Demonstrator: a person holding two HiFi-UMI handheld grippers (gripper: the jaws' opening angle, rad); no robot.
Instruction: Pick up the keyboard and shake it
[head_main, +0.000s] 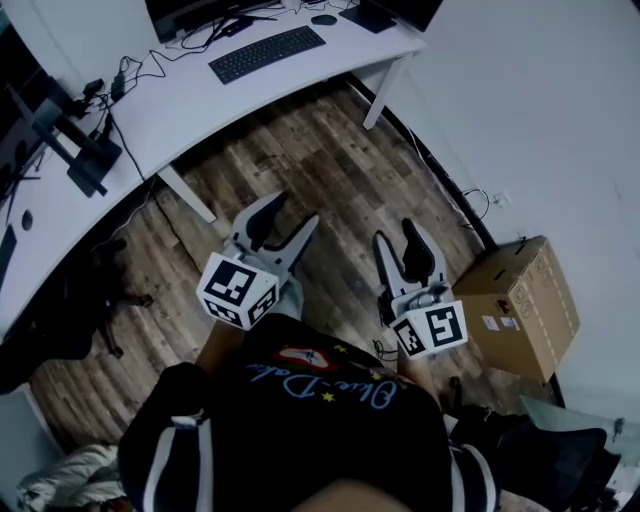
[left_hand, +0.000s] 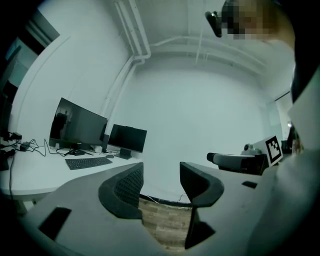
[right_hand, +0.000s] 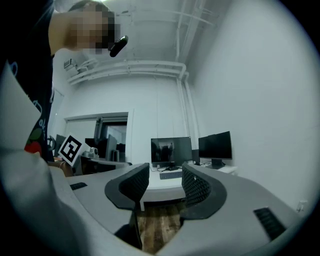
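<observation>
**Both grippers open, keyboard far off on the tabletop**

You hold both grippers low over the wood floor (head_main: 330, 170), close in front of your body and well apart from the desk.

The left gripper (head_main: 290, 215) points forward with its marker cube (head_main: 238, 290) nearest you. In the left gripper view its jaws stand apart. Only floor boards and the white wall show in the gap, so it grips nothing.

The right gripper (head_main: 395, 235) sits beside it, the two near each other but not touching. In the right gripper view its jaws are also spread. The desk edge and the distant keyboard (right_hand: 171, 175) line up in the gap, but the pads touch neither.

The keyboard (head_main: 267, 53) is black and lies flat on the white tabletop (head_main: 200, 100), near its front edge, at the top of the head view. A mouse (head_main: 323, 19) rests just to its right, and loose cables (head_main: 150, 65) trail across the surface to its left.

From the left gripper view, the keyboard (left_hand: 88, 162) lies in front of two dark monitors: a larger one (left_hand: 77, 125) and a smaller one (left_hand: 127, 139) beside it.

A cardboard box (head_main: 520, 305) stands on the floor against the wall on your right, near the right gripper.
</observation>
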